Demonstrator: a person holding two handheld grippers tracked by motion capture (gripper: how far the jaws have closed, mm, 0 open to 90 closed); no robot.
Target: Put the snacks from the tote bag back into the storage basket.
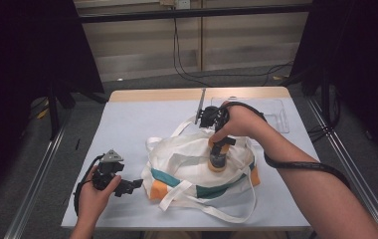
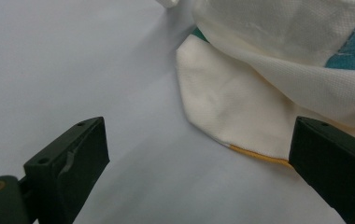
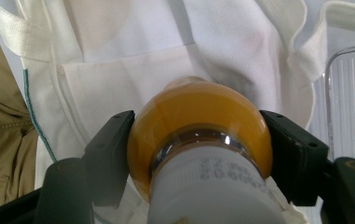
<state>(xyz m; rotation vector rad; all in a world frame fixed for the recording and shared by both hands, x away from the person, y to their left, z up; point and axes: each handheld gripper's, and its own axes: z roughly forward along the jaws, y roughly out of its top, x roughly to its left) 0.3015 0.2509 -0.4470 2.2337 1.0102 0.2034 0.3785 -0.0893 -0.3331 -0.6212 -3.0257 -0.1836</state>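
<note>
One orange bottle (image 3: 199,126) clamped inside right gripper (image 3: 196,154), above bag (image 1: 187,154)

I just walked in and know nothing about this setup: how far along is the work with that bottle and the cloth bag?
About midway, it seems. Done: the right gripper is clamped on the orange bottle and holds it over the white bag. In hand: the bottle hangs just above the cloth. Left: it likely still has to go inside, and the left gripper, open beside a bag corner, has not gripped the fabric yet.
</note>
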